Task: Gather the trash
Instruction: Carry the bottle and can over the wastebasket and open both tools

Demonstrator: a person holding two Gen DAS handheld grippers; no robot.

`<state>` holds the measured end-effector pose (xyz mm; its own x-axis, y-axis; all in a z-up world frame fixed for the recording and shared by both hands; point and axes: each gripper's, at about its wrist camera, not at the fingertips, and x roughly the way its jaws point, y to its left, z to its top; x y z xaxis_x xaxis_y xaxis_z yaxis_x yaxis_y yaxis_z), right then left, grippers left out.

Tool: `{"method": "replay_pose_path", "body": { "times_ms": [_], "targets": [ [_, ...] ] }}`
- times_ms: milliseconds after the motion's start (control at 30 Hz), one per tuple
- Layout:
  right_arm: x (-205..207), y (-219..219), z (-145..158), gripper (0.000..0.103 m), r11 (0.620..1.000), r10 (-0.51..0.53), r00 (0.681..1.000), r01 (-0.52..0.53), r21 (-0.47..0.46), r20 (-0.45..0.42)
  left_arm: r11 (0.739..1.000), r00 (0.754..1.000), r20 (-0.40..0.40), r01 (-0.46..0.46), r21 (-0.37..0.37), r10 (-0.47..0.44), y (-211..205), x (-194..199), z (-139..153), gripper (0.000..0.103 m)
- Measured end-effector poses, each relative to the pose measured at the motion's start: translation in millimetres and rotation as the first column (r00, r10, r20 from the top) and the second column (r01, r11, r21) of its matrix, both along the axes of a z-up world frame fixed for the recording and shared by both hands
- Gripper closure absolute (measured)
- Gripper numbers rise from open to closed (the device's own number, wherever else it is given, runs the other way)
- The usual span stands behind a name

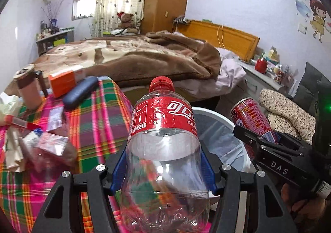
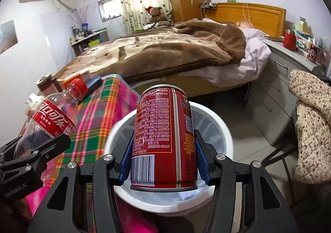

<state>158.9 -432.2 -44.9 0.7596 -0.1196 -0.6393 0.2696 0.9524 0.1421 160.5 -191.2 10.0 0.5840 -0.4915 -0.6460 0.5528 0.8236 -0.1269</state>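
Note:
My left gripper point(image 1: 163, 162) is shut on an empty clear cola bottle point(image 1: 163, 129) with a red cap and red label, held upright above the edge of the plaid table. It also shows in the right wrist view point(image 2: 51, 121). My right gripper point(image 2: 163, 156) is shut on a red drink can point(image 2: 165, 135), held upright over the white trash bin point(image 2: 223, 129). The can point(image 1: 252, 119) and bin point(image 1: 227, 123) also show at the right of the left wrist view. Wrappers point(image 1: 47, 142) lie on the table at the left.
The plaid cloth table point(image 1: 93, 121) also carries a brown cup point(image 1: 26, 88), an orange box point(image 1: 62, 82) and a dark case point(image 1: 80, 92). A bed point(image 2: 165, 53) stands behind. A grey cabinet point(image 2: 277, 80) and a chair with a floral jacket point(image 2: 312, 121) stand right.

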Motion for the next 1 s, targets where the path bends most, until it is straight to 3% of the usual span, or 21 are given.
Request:
{"method": "replay_pose_path", "body": {
  "times_ms": [467,533,600,667,1000],
  "targets": [
    [13.1,-24.1,-28.9,0.049,1.0,-0.005,0.992,0.007,0.013,-0.125,0.997,0.995,-0.076,0.072,0.027,-0.069,-48.8,22.0,-34.3,0.041],
    [12.9,-25.7,-30.3,0.049,1.0,-0.011,0.992,0.012,0.008,-0.13,0.998,0.995,-0.073,0.064,0.009,-0.064,-45.8,24.1,-34.5,0.04],
    [13.3,-27.7,-30.9,0.047,1.0,-0.025,0.992,0.025,-0.002,-0.128,0.998,0.996,-0.069,0.061,0.007,-0.061,-45.4,24.9,-34.0,0.033],
    [12.6,-28.6,-29.8,0.036,1.0,-0.026,0.992,0.026,0.001,-0.123,0.998,0.996,-0.07,0.06,-0.004,-0.06,-43.2,25.8,-32.7,0.029],
    [8.2,-23.5,-20.3,0.035,1.0,-0.029,0.995,0.029,-0.002,-0.091,1.0,0.998,-0.065,0.015,-0.021,-0.016,-23.7,23.4,-25.7,0.029]
  ]
}}
